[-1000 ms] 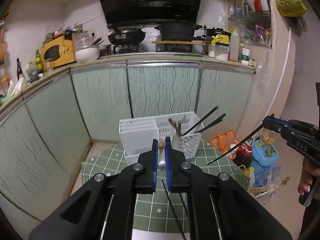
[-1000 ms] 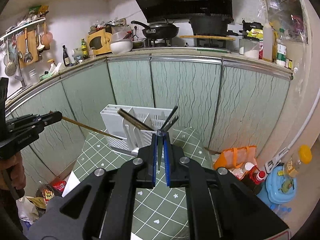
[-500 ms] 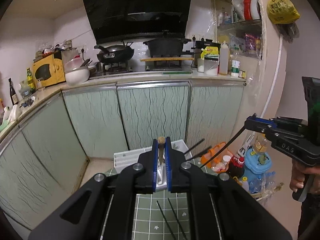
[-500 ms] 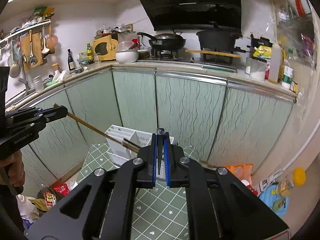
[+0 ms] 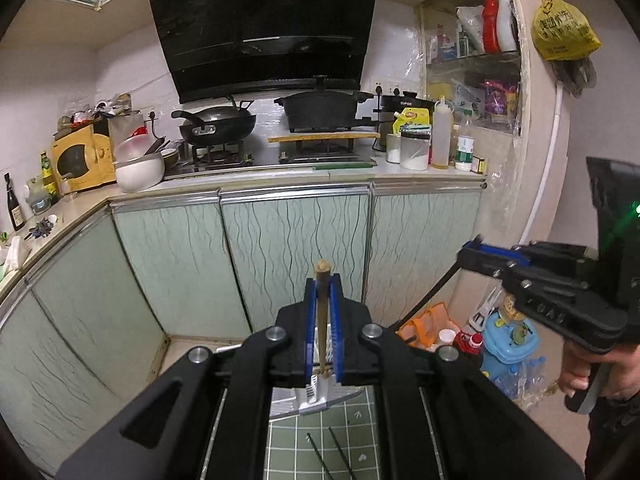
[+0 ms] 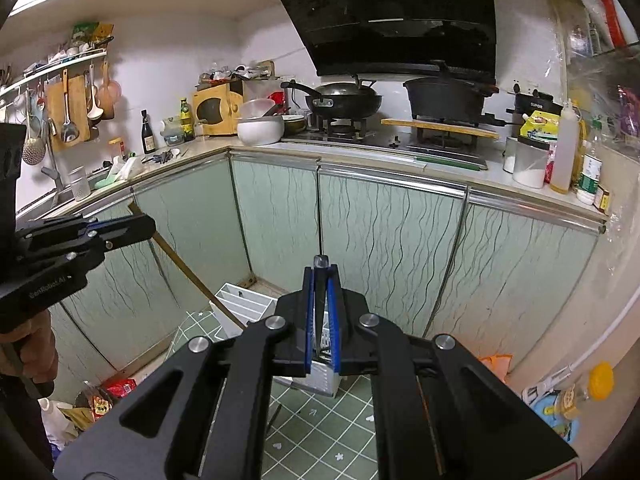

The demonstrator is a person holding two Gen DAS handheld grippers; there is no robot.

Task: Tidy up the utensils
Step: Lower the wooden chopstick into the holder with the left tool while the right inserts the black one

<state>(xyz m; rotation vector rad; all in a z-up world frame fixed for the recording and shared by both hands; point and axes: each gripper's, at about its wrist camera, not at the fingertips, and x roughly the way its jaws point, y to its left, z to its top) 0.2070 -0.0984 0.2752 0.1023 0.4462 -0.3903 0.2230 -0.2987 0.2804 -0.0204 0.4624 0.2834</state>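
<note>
Left tongs pinch a brown wooden chopstick; right tongs clamp a black chopstick, above the white utensil rack.

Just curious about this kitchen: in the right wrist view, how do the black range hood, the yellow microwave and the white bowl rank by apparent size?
1. Range hood
2. Yellow microwave and white bowl: too alike to rank.

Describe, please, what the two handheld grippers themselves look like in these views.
Both the left gripper and the right gripper are matte black with blue-edged jaws, silver round bolts and triangular cut-outs. The right one carries embossed lettering and a green light; the left one bears white lettering.
</note>
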